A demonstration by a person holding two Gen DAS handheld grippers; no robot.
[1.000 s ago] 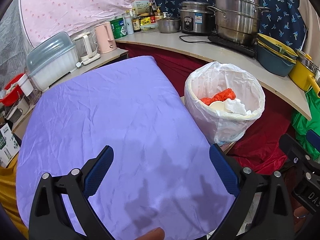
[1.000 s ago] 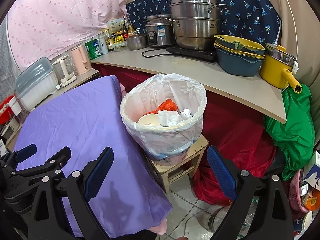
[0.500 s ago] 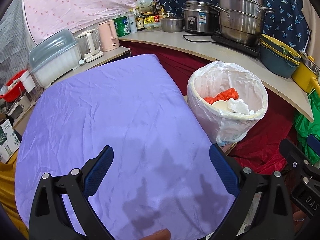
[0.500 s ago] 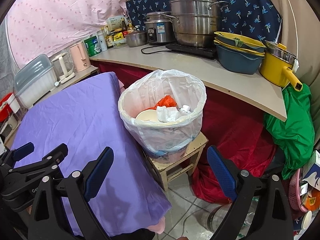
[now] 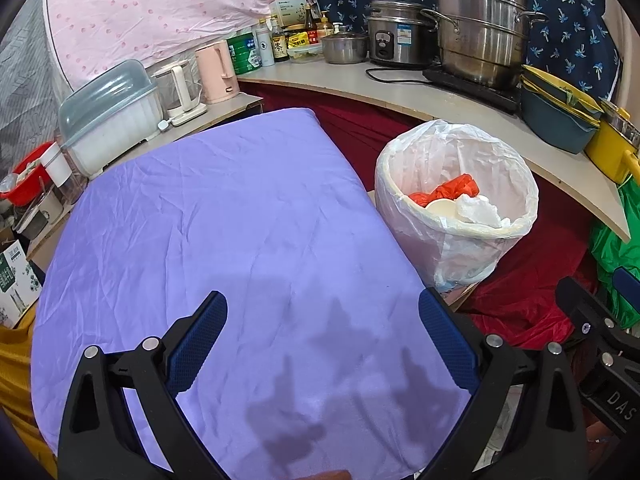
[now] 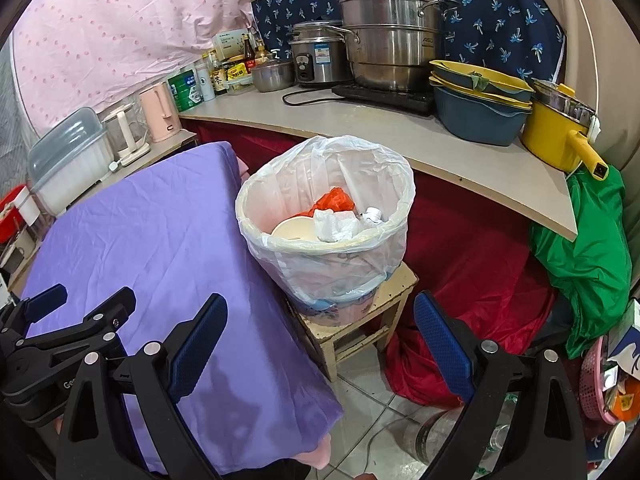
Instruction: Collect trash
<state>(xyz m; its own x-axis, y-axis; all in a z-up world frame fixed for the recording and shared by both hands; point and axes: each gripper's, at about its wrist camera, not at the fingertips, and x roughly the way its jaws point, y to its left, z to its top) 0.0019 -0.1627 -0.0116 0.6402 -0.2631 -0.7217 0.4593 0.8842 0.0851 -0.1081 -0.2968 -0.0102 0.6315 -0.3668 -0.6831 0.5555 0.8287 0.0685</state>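
Note:
A bin lined with a white plastic bag (image 5: 460,240) (image 6: 328,256) stands on a small wooden stool (image 6: 360,320) to the right of the purple-covered table (image 5: 224,240) (image 6: 152,248). Inside lie an orange plastic bag (image 6: 334,200), a white paper cup or lid (image 6: 294,229) and crumpled white tissue (image 6: 336,224). My left gripper (image 5: 322,344) is open and empty above the table's near part. My right gripper (image 6: 320,344) is open and empty, near the table's right edge, short of the bin. The left gripper also shows at the right wrist view's lower left (image 6: 60,320).
A curved counter (image 6: 460,148) behind the bin carries steel pots (image 6: 392,40), a rice cooker, stacked basins (image 6: 480,104) and a yellow pot (image 6: 560,136). Kettles and a covered dish rack (image 5: 108,116) stand beyond the table. Red cloth and a green bag (image 6: 588,256) lie right of the stool.
Both grippers have drawn back a little and tilted; the bin and table sit slightly lower and farther in view. Jaws stay open and empty.

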